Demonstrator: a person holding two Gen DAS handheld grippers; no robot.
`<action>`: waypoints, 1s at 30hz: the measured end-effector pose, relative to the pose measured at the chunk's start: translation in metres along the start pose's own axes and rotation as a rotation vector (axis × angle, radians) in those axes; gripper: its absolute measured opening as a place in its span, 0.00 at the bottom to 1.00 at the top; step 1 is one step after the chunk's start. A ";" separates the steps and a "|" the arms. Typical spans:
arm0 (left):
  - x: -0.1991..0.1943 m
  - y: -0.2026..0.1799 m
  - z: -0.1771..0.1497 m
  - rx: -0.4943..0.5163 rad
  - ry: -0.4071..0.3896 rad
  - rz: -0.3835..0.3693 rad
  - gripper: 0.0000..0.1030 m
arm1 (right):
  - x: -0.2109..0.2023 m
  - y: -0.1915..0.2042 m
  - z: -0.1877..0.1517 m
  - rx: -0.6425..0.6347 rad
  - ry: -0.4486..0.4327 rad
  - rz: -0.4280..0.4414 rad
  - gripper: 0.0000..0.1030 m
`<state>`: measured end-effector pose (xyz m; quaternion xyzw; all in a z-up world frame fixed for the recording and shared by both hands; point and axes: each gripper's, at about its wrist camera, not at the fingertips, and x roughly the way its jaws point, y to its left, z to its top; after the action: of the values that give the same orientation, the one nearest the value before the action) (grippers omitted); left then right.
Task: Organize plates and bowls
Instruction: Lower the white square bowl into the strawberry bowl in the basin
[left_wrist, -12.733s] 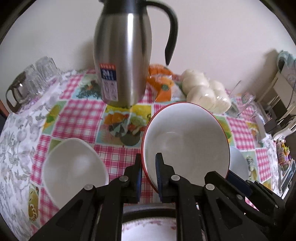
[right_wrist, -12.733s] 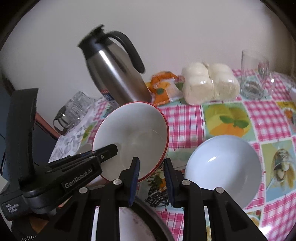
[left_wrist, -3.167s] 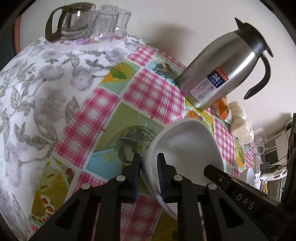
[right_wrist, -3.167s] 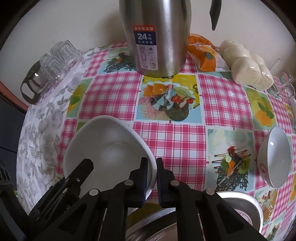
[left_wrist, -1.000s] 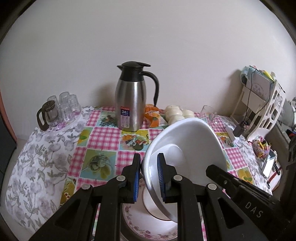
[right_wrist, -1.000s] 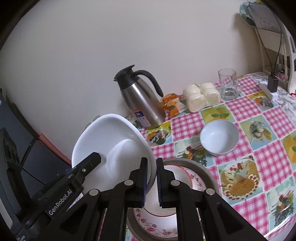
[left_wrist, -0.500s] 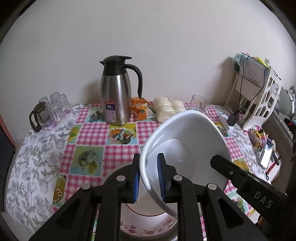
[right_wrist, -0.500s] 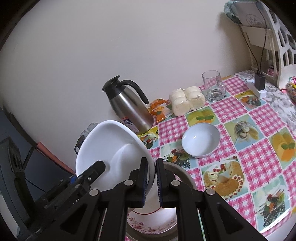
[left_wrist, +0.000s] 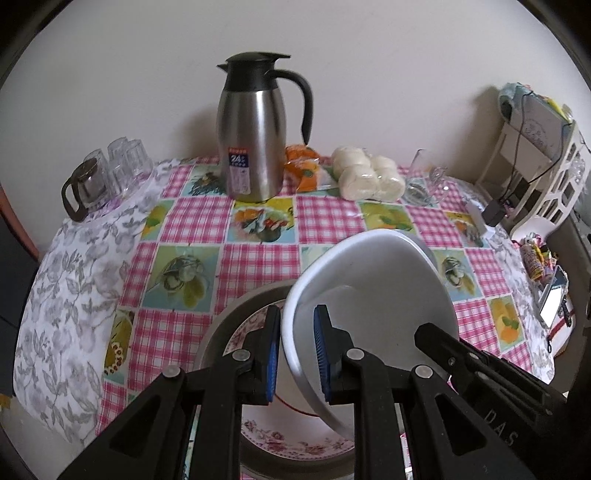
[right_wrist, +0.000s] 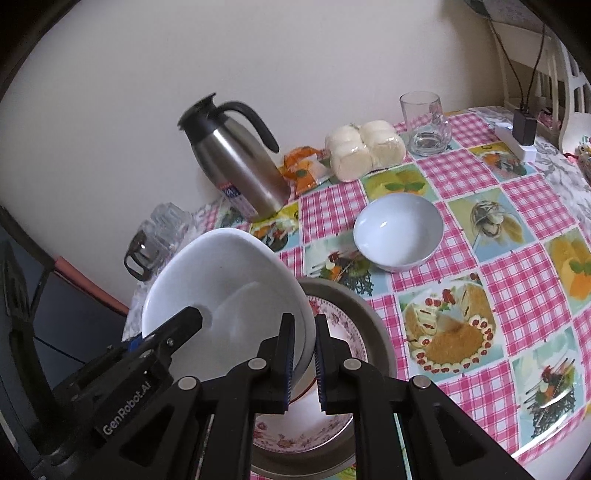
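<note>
The white bowl (left_wrist: 373, 295) hangs tilted over a stack at the near edge of the desk (left_wrist: 255, 258): a grey basin (right_wrist: 373, 325) holding a floral plate (left_wrist: 291, 443) and a red-rimmed dish (right_wrist: 303, 395), most of which I cannot see behind the bowl and fingers. My left gripper (left_wrist: 295, 354) is pinched on the bowl's rim at its 9 o'clock side, my right gripper (right_wrist: 304, 363) on the rim at 3 o'clock, both almost closed with only the thin wall between the blue pads. Whether the bowl's underside touches the dish below is hidden.

Only the right wrist view shows the small white bowl (right_wrist: 399, 232), at 1 o'clock from the basin with free cloth around it. The steel jug (left_wrist: 253, 136), wrapped buns (left_wrist: 365, 177) and glass mug (right_wrist: 424, 125) line the far edge. The left view alone shows the upturned glasses (left_wrist: 122, 166) at 10 o'clock and a white rack (left_wrist: 546, 166), cut off, at 2 o'clock.
</note>
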<state>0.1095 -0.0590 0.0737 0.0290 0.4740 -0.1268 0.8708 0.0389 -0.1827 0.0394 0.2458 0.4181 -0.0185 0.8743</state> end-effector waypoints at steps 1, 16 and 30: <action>0.001 0.001 0.000 -0.002 0.004 0.003 0.18 | 0.002 0.002 -0.001 -0.004 0.006 -0.001 0.13; 0.025 0.011 -0.004 -0.026 0.080 0.011 0.18 | 0.025 0.005 -0.007 -0.019 0.060 -0.034 0.13; 0.041 0.015 -0.007 -0.041 0.129 0.015 0.18 | 0.040 0.004 -0.010 -0.008 0.103 -0.044 0.13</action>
<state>0.1286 -0.0514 0.0350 0.0227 0.5314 -0.1085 0.8398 0.0582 -0.1683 0.0063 0.2338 0.4681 -0.0235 0.8519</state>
